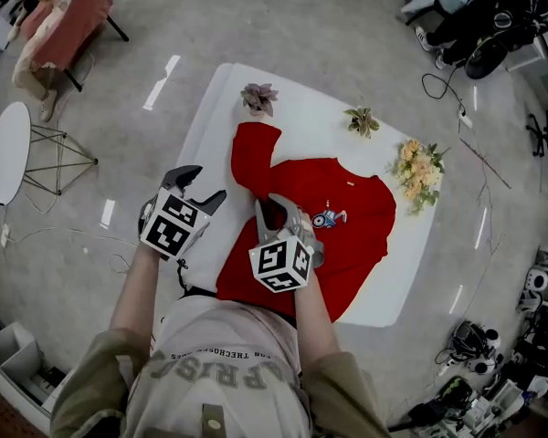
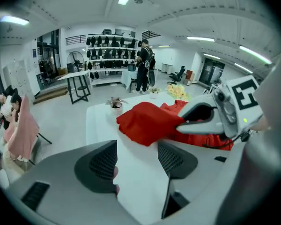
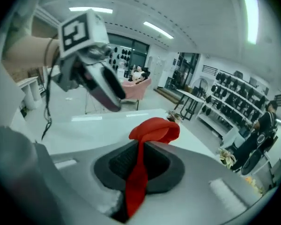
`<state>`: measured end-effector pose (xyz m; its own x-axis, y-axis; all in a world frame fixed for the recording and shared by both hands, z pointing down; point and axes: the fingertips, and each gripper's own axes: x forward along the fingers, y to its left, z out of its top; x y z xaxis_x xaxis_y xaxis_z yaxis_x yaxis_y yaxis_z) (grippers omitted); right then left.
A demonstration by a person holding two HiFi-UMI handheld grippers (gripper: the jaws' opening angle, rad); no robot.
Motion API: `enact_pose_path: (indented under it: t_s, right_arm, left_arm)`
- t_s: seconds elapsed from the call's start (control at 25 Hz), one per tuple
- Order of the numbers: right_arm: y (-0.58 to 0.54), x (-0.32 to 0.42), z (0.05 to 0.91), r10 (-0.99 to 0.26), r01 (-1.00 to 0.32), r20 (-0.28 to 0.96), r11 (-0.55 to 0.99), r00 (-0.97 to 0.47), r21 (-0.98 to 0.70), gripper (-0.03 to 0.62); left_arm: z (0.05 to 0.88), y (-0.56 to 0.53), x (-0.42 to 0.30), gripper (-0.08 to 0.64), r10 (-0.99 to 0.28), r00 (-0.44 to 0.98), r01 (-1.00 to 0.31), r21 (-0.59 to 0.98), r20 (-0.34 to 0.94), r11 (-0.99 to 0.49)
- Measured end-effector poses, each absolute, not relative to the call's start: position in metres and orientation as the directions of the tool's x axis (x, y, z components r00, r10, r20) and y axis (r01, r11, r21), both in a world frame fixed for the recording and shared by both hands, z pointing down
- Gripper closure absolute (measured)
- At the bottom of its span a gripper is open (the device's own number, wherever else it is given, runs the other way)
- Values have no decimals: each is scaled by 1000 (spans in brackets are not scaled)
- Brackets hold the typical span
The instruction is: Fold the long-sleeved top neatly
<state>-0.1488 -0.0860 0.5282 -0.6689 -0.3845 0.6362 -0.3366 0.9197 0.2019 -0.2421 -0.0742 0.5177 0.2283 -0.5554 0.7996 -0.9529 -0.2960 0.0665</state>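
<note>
The right gripper (image 3: 138, 168) has its jaws clamped on red cloth, probably the sleeve (image 1: 253, 158) of the top (image 1: 352, 217) spread on the worktop (image 1: 221, 99), ready to fold it inward, while the left gripper (image 2: 137, 159) hovers beside it, jaws apart and empty.

– On the white bench (image 1: 210, 126)?
– A red top (image 1: 347, 217), spread flat, one sleeve pointing up toward a small plant (image 1: 258, 97). Another plant (image 1: 362, 120) and yellow flowers (image 1: 418, 172) near the far edge.
– And the grippers?
– Right gripper (image 1: 272, 210) down on the top, fingers together. Left gripper (image 1: 205, 185) over the bench's edge, fingers apart.
</note>
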Motion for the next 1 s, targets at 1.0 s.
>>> enact_pose_path:
  t_s: [1.0]
  right_arm:
    - [-55, 50, 530, -304, -605, 678, 753, -670, -259, 336]
  left_arm:
    - [535, -21, -31, 535, -327, 576, -630, 151, 749, -762]
